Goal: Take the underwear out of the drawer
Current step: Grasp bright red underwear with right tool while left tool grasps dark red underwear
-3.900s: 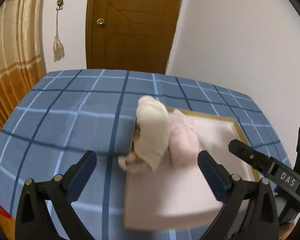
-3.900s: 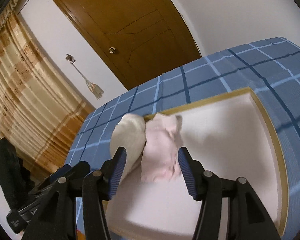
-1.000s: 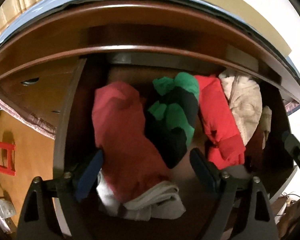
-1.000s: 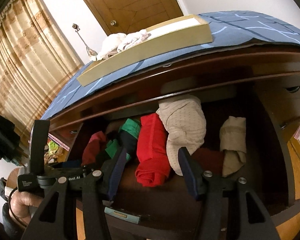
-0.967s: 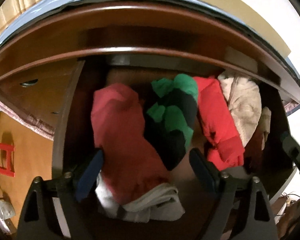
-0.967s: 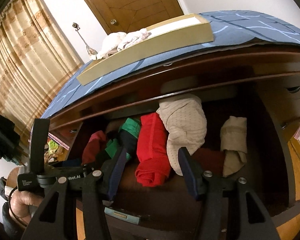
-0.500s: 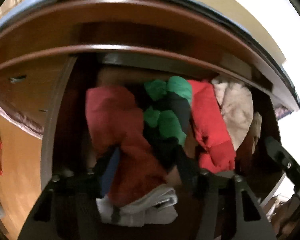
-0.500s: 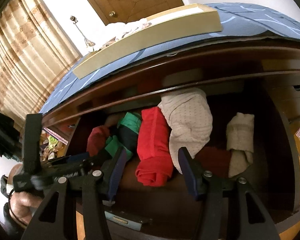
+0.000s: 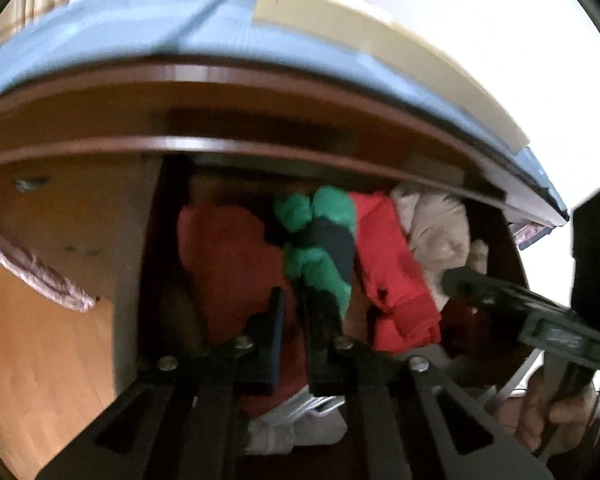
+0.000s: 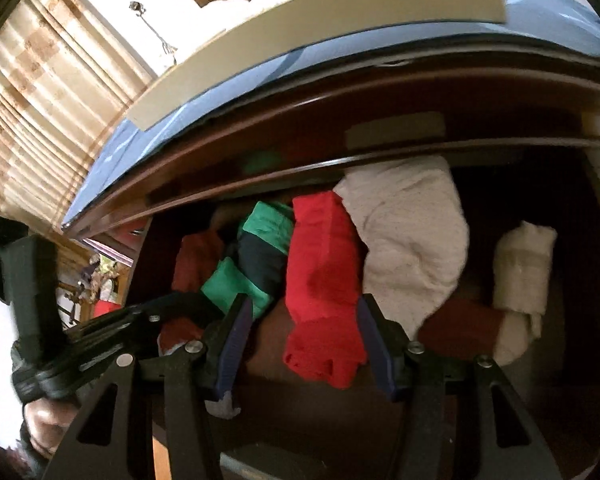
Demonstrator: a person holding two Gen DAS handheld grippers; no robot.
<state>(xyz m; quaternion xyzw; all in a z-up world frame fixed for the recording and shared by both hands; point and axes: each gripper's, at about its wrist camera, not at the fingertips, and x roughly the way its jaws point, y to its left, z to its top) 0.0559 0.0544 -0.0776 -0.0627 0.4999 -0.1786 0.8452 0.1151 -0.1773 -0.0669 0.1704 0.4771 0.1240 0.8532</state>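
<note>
Bedroom: underwear drawer (image 10: 572, 240), curtains (image 10: 40, 92)

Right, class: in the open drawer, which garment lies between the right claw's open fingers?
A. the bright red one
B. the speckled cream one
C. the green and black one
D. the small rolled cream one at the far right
A: in the right wrist view the bright red garment lies between the two blue-padded fingers of the right claw, which stands open around it.
</note>
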